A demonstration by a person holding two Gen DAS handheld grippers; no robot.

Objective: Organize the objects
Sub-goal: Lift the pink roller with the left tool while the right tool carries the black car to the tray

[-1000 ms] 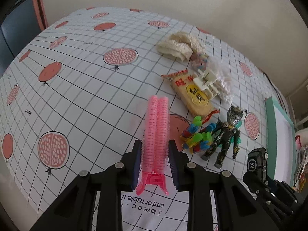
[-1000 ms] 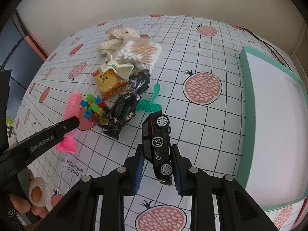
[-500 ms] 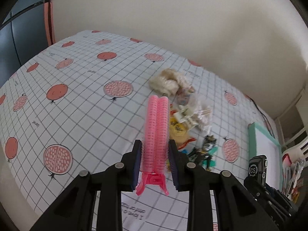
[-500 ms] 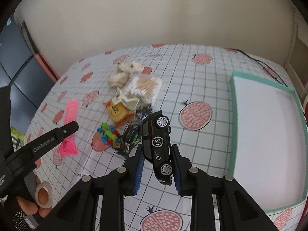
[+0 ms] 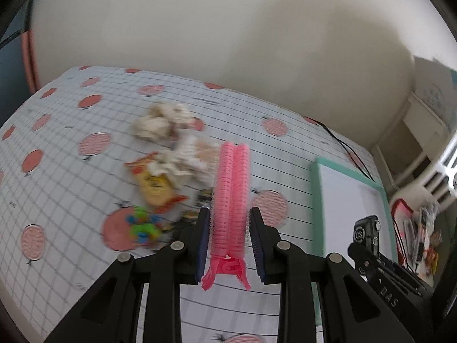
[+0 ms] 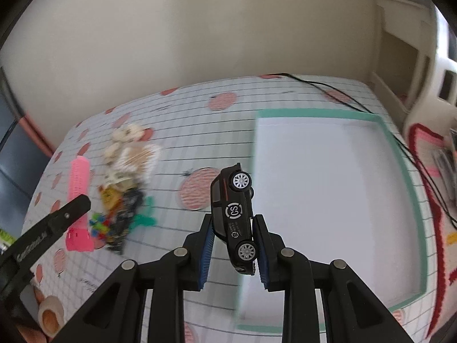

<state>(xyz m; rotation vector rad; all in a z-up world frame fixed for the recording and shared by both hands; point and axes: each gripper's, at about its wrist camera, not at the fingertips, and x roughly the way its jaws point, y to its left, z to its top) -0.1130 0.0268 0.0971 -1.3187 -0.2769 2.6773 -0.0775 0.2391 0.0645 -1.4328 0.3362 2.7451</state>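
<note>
Left gripper (image 5: 228,228) pinches pink hair clip (image 5: 230,197) at frame centre; right gripper (image 6: 232,243) pinches toy car (image 6: 234,214) before empty tray (image 6: 394,148); pile (image 6: 122,188) at left remains unsorted

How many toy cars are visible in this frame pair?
1. The black toy car is clamped in the right gripper, raised near the teal-rimmed tray. The blurred pile on the tablecloth could hide another.

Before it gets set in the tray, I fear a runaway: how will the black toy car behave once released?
The black toy car has free-looking wheels, so it will probably roll. It looks rigid. The tray has a raised rim that should stop it.
</note>
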